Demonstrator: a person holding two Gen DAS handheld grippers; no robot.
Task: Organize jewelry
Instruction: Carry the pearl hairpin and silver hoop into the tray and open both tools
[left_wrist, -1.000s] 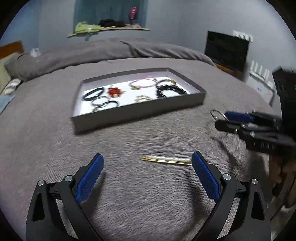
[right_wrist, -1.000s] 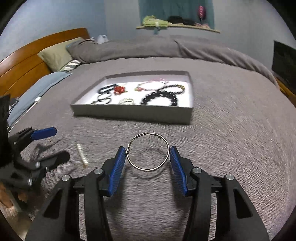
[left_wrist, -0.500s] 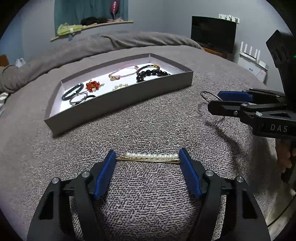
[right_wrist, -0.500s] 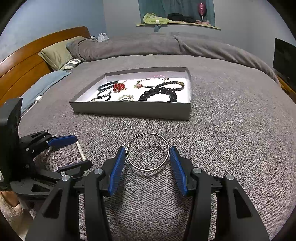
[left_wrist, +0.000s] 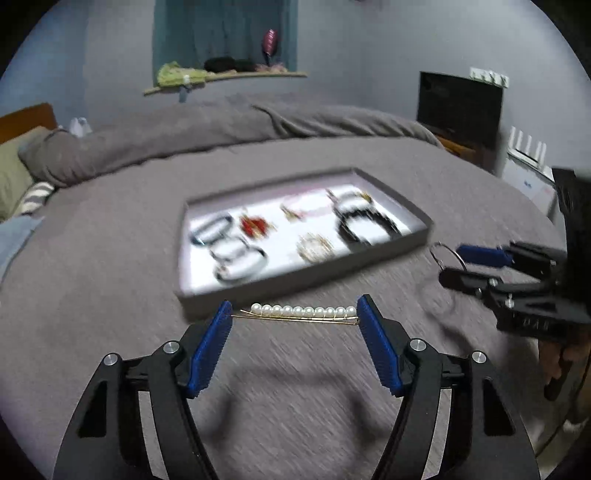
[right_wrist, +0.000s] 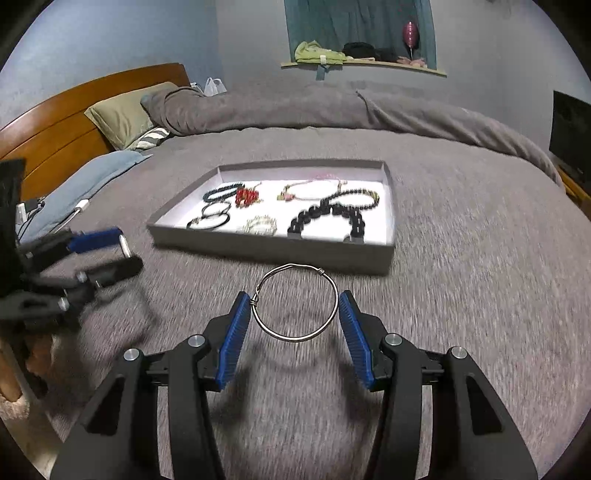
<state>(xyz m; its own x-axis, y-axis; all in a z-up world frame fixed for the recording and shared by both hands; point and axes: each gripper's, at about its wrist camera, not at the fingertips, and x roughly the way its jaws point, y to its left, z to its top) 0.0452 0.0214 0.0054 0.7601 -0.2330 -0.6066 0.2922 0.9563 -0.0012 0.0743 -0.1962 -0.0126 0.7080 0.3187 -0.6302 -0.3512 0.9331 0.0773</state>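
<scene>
Pearl hair pin (left_wrist: 303, 314): gold bar, one row of white pearls, level, clamped end to end. Wire bangle (right_wrist: 296, 302): thin silver hoop, clamped across its width. Tray (right_wrist: 273, 248): shallow grey box, white floor, holding beaded bracelets.

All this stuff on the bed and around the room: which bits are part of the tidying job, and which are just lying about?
Part of the job:
- pearl hair clip, held in the left tongs
- silver wire bangle, held in the right tongs
- grey tray with the bracelets in it

Just lying about:
- olive pillow
- clothes on the window shelf
- dark screen
- grey duvet
</scene>
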